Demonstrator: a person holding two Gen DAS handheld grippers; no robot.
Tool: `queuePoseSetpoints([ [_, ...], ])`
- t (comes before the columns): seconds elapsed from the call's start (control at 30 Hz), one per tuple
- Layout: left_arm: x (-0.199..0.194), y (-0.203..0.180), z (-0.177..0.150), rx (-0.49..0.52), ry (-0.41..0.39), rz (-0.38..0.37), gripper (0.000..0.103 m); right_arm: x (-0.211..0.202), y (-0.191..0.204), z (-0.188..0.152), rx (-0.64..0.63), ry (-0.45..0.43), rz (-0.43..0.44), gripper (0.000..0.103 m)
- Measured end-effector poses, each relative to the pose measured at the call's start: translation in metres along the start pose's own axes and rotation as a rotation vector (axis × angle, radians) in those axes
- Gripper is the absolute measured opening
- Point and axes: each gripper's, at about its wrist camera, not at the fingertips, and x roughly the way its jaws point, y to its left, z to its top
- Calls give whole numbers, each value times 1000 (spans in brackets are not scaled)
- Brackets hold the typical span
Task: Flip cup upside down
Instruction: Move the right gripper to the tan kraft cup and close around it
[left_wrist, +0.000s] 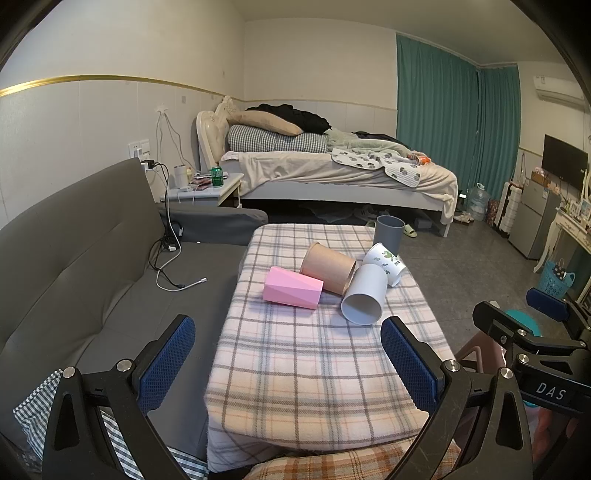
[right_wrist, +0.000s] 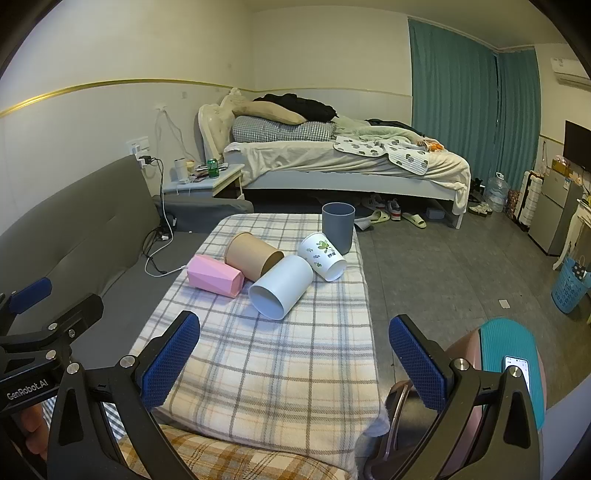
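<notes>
Several cups sit on a plaid-covered table (left_wrist: 317, 369) (right_wrist: 266, 369). A pink faceted cup (left_wrist: 292, 287) (right_wrist: 215, 280), a tan cup (left_wrist: 328, 266) (right_wrist: 253, 255), a white cup (left_wrist: 364, 294) (right_wrist: 281, 287) and a leaf-print cup (left_wrist: 386, 263) (right_wrist: 322, 255) lie on their sides. A grey cup (left_wrist: 389, 230) (right_wrist: 338, 226) stands upright at the far edge. My left gripper (left_wrist: 288, 363) is open and empty, near the table's front edge. My right gripper (right_wrist: 294, 362) is open and empty, also short of the cups.
A grey sofa (left_wrist: 92, 266) with cables lies left of the table. A bed (left_wrist: 332, 170) and nightstand (left_wrist: 207, 188) stand behind. A stool with a teal top (right_wrist: 509, 354) holding a phone is at the right. A blue basket (right_wrist: 569, 284) stands on the floor.
</notes>
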Motion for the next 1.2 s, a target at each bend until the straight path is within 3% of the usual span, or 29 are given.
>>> queuePoseSetpoints([
  [0.37, 10, 9, 3, -9, 21, 12, 103, 11, 5, 14, -40, 22, 43, 103],
  [0.57, 44, 24, 19, -38, 69, 35, 103, 42, 11, 41, -87, 76, 121, 103],
  [0.87, 128, 50, 36, -100, 153, 110, 103, 157, 33, 91, -225, 224, 197, 103],
  [1.2, 222, 68, 46, -133, 232, 155, 103, 298, 59, 102, -450, 414, 257, 102],
])
